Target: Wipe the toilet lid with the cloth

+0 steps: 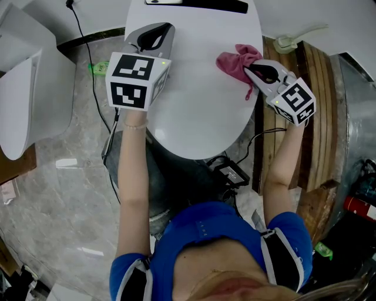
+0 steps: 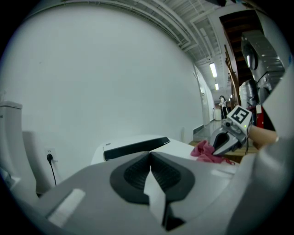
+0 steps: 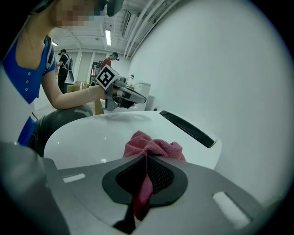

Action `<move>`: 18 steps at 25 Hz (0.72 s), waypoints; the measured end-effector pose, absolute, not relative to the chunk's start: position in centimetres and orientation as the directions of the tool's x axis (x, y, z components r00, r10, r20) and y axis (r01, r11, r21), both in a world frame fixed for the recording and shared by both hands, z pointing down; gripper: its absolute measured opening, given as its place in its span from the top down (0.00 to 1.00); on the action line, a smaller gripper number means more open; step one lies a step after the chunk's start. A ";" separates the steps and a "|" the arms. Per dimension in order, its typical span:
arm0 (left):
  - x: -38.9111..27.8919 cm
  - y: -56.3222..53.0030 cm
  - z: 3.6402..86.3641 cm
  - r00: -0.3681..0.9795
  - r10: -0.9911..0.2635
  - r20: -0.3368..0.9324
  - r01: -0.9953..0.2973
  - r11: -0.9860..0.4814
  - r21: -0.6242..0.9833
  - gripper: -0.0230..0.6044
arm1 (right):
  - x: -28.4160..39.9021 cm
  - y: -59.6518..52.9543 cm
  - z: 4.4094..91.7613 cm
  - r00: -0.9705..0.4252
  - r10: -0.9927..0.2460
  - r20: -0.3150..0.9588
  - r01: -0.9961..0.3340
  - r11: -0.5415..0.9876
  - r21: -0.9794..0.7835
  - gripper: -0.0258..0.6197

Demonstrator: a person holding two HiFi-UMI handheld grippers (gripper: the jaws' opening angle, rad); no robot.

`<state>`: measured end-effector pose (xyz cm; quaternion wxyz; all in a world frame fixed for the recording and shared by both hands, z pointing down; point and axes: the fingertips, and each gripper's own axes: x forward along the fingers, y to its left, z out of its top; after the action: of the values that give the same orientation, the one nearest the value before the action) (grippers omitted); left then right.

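Observation:
The white toilet lid (image 1: 194, 88) lies closed, seen from above in the head view. A pink cloth (image 1: 237, 62) rests bunched on its right side. My right gripper (image 1: 258, 72) is shut on the pink cloth (image 3: 154, 148), a strip of which hangs back between the jaws. My left gripper (image 1: 154, 36) hovers over the lid's left edge, shut with nothing in it. In the left gripper view the jaws meet (image 2: 150, 153), and the cloth (image 2: 205, 151) and right gripper (image 2: 232, 133) show beyond. The left gripper (image 3: 120, 95) appears across the lid (image 3: 92, 133) in the right gripper view.
A black strip (image 1: 202, 4) runs across the lid's back end. Wooden planks (image 1: 302, 117) stand to the right, a black cable (image 1: 91, 64) and a white fixture (image 1: 26, 88) to the left. A power adapter (image 1: 232, 172) lies on the marble floor. People stand in the distance (image 3: 64, 64).

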<state>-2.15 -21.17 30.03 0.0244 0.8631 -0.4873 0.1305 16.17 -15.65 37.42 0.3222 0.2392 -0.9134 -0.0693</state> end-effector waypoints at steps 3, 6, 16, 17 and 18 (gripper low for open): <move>-2.3 -21.3 30.1 0.490 -0.835 0.251 -0.848 -0.524 -0.084 0.96 | 16.3 -15.6 37.5 -0.684 -0.484 0.546 -0.400 0.875 0.274 0.94; -2.3 -21.3 30.2 0.491 -0.834 0.253 -0.848 -0.524 -0.083 0.96 | 16.3 -15.5 37.5 -0.683 -0.492 0.540 -0.408 0.870 0.276 0.94; -2.2 -21.2 29.8 0.491 -0.836 0.245 -0.848 -0.523 -0.085 0.96 | 16.7 -14.5 37.5 -0.694 -0.489 0.528 -0.417 0.871 0.259 0.94; -2.2 -21.2 29.8 0.491 -0.836 0.246 -0.848 -0.523 -0.086 0.96 | 16.8 -14.4 37.5 -0.695 -0.489 0.528 -0.417 0.871 0.259 0.94; -2.2 -21.2 29.8 0.490 -0.836 0.248 -0.848 -0.523 -0.086 0.96 | 16.8 -14.3 37.6 -0.695 -0.489 0.528 -0.417 0.871 0.259 0.94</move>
<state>-2.24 -21.16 29.78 0.0236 0.8628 -0.4879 0.1302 16.78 -14.29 37.55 0.3032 0.2464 -0.9186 -0.0596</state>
